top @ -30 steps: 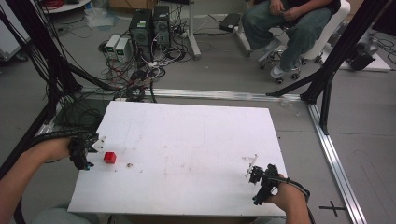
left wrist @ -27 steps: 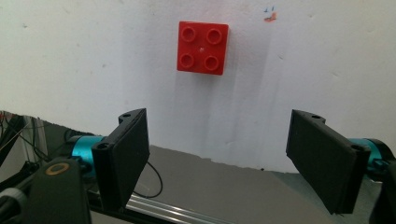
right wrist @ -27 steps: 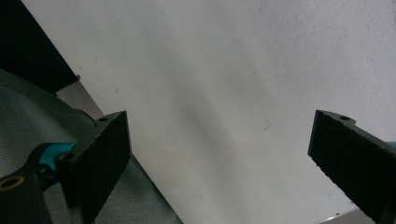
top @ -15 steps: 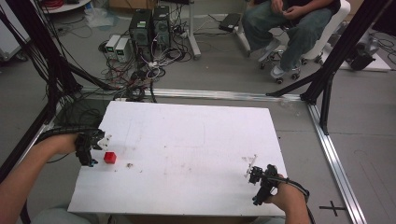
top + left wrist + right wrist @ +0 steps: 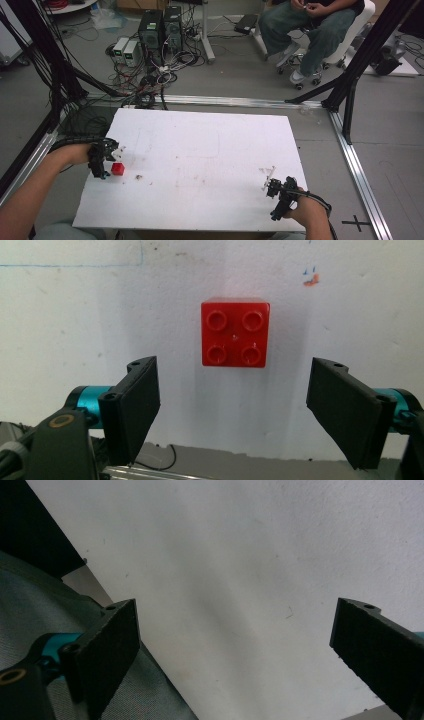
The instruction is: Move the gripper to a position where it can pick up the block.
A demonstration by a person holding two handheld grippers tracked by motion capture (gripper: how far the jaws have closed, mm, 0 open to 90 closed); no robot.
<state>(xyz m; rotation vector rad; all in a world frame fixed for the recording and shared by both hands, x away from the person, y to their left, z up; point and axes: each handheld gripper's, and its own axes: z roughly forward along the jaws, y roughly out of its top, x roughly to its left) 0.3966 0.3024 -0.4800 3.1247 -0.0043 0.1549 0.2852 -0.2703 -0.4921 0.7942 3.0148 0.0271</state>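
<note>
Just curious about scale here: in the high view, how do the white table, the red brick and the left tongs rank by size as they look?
1. White table
2. Left tongs
3. Red brick

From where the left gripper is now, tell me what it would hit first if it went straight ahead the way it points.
Most likely the red brick. It sits ahead of the left gripper, roughly centred between the open jaws, studs up on the white table. Depth is hard to judge.
</note>
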